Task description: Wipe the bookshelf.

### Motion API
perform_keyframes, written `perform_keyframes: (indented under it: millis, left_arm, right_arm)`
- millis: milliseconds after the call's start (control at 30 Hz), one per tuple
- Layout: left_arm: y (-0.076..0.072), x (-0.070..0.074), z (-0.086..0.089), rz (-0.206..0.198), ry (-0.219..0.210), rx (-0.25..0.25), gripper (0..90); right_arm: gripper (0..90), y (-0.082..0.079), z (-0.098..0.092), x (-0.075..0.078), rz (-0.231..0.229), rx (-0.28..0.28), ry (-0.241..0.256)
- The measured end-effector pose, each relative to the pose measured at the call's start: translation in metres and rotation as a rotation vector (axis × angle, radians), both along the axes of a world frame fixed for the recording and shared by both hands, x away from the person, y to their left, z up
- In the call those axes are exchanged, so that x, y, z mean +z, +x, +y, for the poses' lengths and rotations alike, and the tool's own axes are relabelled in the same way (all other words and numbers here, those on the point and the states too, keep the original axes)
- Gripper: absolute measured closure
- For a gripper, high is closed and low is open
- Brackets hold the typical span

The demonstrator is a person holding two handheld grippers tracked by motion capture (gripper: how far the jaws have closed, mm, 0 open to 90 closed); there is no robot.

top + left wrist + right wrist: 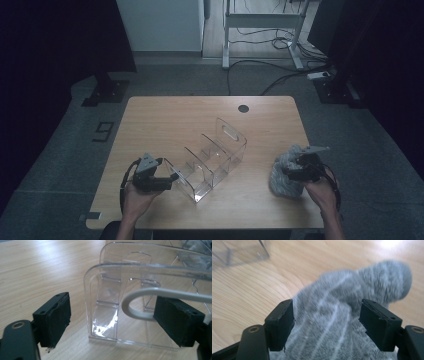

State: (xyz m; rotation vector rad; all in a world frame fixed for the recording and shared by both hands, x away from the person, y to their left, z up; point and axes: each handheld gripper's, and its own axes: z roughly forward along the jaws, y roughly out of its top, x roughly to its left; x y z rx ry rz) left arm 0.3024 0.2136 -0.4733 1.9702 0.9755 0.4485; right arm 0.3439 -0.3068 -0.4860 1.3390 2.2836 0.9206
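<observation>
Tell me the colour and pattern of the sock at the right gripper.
The sock is grey with thin paler stripes, best seen in the right gripper view.

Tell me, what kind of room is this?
Probably a lab or workshop for recording tasks. A wooden table stands on grey floor, cables run to a metal stand, and dark curtains hang around.

Grey sock [342, 322] blurred, bottom cut off

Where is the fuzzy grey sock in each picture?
High view: the grey sock lies at the table's right, under the right gripper.
Left gripper view: grey bits at top right, seen through the clear organizer; probably it.
Right gripper view: sock between the jaws, centre.
Shared landmark: the clear organizer.
</observation>
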Motion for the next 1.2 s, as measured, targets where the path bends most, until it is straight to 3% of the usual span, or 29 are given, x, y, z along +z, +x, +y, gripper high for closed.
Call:
perform_keyframes:
  millis: [233,300,333,433,800,967,1200]
  left_arm:
    - [-0.008,0.0,0.005,0.006,0.01,0.004,10.0]
    - [-0.012,-0.003,0.004,0.014,0.027,-0.005,8.7]
    - [-0.012,-0.003,0.004,0.014,0.027,-0.005,8.2]
    - [-0.015,-0.006,0.001,0.025,0.044,-0.019,5.4]
    - [-0.015,-0.017,-0.008,0.054,0.087,-0.034,0.0]
    - [-0.014,-0.023,-0.012,0.072,0.097,-0.038,0.0]
    - [-0.011,-0.029,-0.017,0.102,0.113,-0.048,0.0]
  right_arm:
    - [20.8,-0.003,0.015,0.018,-0.053,0.074,0.053]
    - [16.8,0.0,0.024,0.022,-0.037,0.141,0.079]
    - [16.8,0.0,0.024,0.022,-0.037,0.141,0.079]
    - [13.4,0.008,0.04,0.024,-0.003,0.22,0.12]
    - [12.8,0.03,0.08,0.021,0.015,0.322,0.109]
    - [12.8,0.043,0.102,0.023,0.002,0.378,0.123]
    - [13.0,0.051,0.117,0.018,0.012,0.435,0.162]
